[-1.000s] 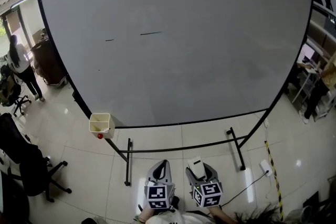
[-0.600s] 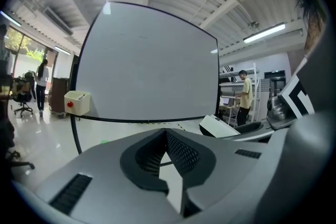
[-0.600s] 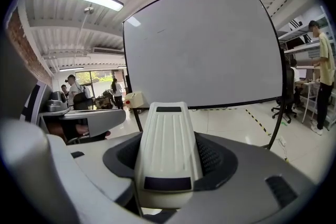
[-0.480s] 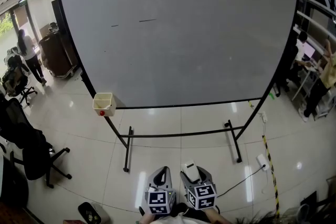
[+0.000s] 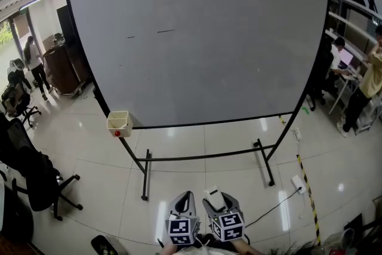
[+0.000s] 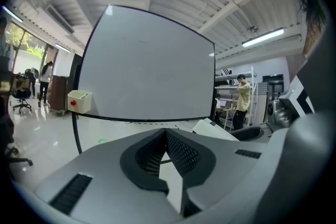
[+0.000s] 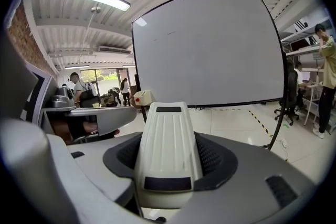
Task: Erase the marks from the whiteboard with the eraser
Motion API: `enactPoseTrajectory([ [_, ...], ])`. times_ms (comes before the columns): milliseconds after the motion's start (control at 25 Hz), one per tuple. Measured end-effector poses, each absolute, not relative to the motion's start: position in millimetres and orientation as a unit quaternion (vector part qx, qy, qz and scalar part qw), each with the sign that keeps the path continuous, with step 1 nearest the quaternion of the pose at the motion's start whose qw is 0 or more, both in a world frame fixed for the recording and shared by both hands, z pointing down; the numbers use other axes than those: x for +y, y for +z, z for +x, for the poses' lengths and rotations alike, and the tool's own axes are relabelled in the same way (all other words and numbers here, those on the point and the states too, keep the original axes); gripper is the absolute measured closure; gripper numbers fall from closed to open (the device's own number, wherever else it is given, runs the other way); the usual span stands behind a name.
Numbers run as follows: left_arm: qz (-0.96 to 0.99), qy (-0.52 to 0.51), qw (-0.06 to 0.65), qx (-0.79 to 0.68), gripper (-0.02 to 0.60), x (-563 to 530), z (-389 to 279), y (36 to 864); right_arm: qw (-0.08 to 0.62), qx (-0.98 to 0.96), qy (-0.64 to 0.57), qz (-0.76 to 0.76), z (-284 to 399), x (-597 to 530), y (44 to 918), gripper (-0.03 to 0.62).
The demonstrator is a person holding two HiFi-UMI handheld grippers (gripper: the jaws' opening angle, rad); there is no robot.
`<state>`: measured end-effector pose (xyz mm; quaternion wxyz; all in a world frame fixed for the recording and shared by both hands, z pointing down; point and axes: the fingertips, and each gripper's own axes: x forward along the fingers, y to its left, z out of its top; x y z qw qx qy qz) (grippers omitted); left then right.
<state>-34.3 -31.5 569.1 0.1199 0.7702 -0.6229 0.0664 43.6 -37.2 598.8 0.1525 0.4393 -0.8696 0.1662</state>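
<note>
The whiteboard stands on a wheeled frame ahead of me. A short black line and a smaller dash mark its upper left. Both grippers are low in the head view, well short of the board. My left gripper is shut with nothing between its jaws; the left gripper view shows its ribbed pads meeting, with the whiteboard beyond. My right gripper is shut on the white eraser. That eraser fills the right gripper view below the whiteboard.
A cream box with a red button hangs at the board's lower left corner. Stand legs reach toward me across the tiled floor. Office chairs sit at left. A power strip and striped floor tape lie at right. People stand at both sides.
The board now looks farther away and sits more centred in the head view. Both grippers appear lower in the frame. The right gripper still holds the eraser.
</note>
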Motion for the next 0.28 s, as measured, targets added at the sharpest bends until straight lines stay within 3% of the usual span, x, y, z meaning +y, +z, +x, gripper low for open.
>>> enactPoseTrajectory([
  [280, 0.773, 0.069, 0.114, -0.620, 0.601, -37.8, -44.4, 568.2, 0.147, -0.868, 0.175, 0.442, 35.2, -44.3, 598.4, 0.321],
])
